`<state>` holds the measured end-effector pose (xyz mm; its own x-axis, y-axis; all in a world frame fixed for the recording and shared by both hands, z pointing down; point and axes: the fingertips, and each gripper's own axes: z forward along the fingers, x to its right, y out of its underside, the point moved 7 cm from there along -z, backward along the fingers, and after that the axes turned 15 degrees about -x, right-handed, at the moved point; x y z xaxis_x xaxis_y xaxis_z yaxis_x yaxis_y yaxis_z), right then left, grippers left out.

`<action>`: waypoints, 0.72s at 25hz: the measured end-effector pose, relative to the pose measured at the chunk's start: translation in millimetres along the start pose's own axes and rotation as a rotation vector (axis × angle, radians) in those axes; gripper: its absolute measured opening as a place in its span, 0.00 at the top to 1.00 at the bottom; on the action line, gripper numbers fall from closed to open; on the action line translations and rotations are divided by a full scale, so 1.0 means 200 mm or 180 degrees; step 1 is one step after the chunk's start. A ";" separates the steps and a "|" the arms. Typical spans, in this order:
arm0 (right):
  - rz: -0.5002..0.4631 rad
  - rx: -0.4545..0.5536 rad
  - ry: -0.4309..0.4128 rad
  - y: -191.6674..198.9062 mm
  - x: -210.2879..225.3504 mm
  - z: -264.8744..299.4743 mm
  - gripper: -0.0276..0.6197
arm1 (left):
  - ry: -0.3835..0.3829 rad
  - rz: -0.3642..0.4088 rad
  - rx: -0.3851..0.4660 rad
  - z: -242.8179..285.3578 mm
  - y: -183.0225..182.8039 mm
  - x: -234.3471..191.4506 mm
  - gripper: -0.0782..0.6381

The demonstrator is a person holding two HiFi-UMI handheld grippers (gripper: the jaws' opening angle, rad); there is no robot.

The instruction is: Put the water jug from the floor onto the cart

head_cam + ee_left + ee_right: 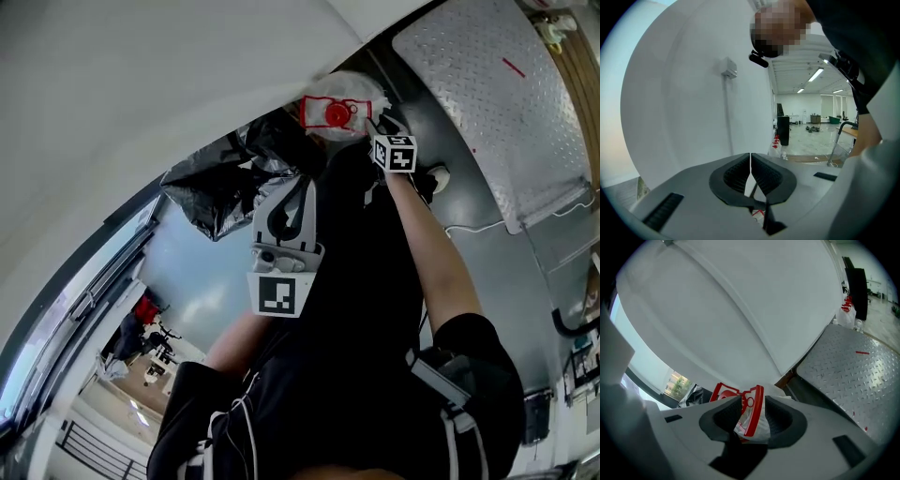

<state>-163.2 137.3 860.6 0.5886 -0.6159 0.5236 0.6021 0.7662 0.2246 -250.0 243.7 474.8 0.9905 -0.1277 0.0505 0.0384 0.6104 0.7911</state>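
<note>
The water jug [339, 111] stands low on the floor by the white wall, clear with a red cap and a red-and-white plastic wrap over its top. My right gripper [373, 124] reaches down to its top. In the right gripper view the right gripper [754, 411] stands open, with the red-and-white wrap [752, 420] upright between the pads; the left pad is against it and a gap shows at the right pad. My left gripper [284, 220] hangs nearer me, beside the jug. In its own view the left gripper [750, 161] is shut with nothing in it.
A crumpled black plastic bag [220, 192] lies left of the jug against the wall. A grey diamond-plate metal deck [487, 84] lies to the right, also seen as the deck [853, 366]. The white wall [740, 310] rises close behind the jug.
</note>
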 end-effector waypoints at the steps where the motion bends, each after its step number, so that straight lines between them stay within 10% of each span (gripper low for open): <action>1: -0.0021 -0.0022 0.0012 0.00 -0.01 0.03 0.74 | -0.0051 0.0032 0.0003 0.01 0.01 -0.01 0.86; 18: 0.0437 -0.0194 -0.0169 0.02 0.04 0.24 0.83 | -0.0186 -0.0494 -0.0119 0.13 0.06 -0.08 0.86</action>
<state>-181.9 144.0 904.8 0.6393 -0.4943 0.5890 0.5505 0.8290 0.0983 -268.6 233.3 499.5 0.9630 -0.2673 -0.0344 0.1963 0.6083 0.7691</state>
